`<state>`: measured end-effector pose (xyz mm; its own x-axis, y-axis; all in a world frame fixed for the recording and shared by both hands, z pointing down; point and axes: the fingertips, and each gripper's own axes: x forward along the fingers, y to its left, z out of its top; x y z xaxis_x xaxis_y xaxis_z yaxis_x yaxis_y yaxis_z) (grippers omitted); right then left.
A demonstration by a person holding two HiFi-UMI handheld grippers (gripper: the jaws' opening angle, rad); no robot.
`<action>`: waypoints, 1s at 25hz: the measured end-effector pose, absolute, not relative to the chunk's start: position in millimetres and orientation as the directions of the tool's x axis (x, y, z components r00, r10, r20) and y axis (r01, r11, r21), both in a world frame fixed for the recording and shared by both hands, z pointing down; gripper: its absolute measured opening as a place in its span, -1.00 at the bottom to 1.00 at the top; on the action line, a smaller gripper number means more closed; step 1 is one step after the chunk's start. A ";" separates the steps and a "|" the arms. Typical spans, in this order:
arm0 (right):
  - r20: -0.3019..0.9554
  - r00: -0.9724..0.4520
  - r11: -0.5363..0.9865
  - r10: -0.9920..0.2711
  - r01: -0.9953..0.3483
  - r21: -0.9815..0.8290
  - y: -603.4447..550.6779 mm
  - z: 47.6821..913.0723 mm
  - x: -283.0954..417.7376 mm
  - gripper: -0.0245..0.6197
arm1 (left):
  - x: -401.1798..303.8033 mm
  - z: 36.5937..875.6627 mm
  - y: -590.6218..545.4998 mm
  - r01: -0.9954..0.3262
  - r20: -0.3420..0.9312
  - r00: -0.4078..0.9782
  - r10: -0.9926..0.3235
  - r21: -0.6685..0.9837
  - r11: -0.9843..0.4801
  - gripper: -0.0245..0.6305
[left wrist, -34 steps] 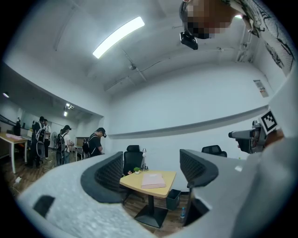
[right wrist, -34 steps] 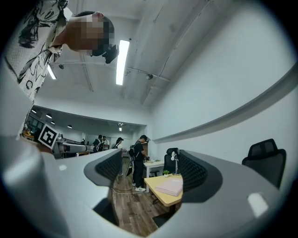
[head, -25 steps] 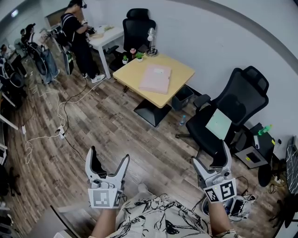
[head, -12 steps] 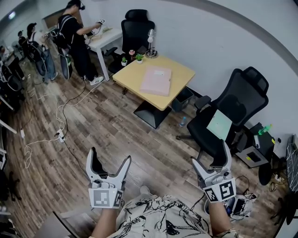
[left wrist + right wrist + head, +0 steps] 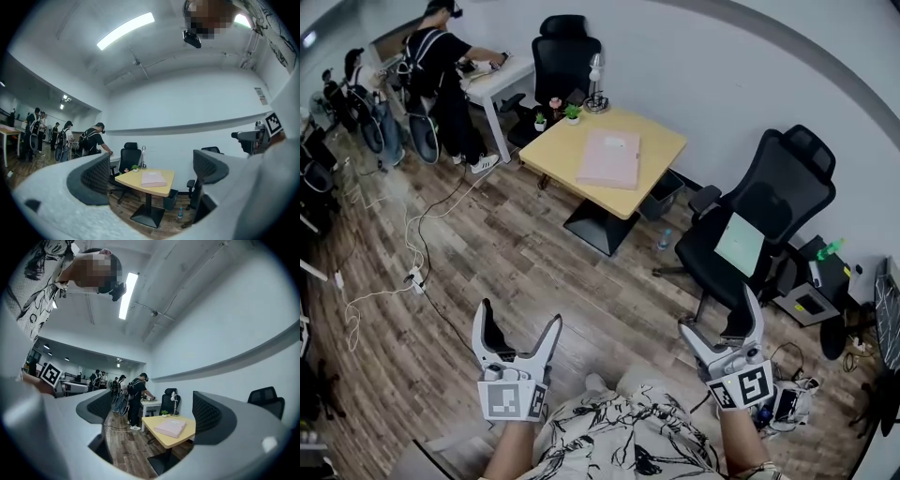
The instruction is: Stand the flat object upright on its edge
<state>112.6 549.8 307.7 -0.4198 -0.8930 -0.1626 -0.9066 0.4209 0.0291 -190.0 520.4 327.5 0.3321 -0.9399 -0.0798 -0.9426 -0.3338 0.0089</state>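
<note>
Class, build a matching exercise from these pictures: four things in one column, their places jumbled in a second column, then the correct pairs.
Things
1. pink folder
2. desk lamp
3. water bottle
4. pale green sheet

Places
A. on the floor near the table
B. lying flat on the yellow table
C. on the seat of the right-hand black chair
D. at the table's far corner by the wall

Pairs: 1-B, 2-D, 3-A, 4-C

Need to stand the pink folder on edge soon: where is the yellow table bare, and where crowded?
The table is bare left of the pink folder out to its edge, with a narrower strip on the right. The far corner is crowded with potted plants and a desk lamp.
</note>
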 end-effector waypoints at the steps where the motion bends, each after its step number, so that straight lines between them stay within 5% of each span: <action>1: -0.158 -0.417 0.418 -0.895 -0.908 0.031 550.2 308.9 112.7 0.74 | -191.4 329.4 519.3 -0.942 -0.076 0.333 -0.940 0.012 -0.335 0.72; 25: -0.159 -0.433 0.439 -0.887 -0.899 0.001 426.9 307.1 130.5 0.74 | -170.2 325.7 411.0 -0.950 -0.060 0.311 -0.949 -0.007 -0.311 0.74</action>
<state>130.5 426.9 307.1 -0.4332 -0.8871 -0.1594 -0.8987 0.4386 0.0013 -170.2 411.0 325.7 0.3111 -0.9485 -0.0598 -0.9503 -0.3112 -0.0074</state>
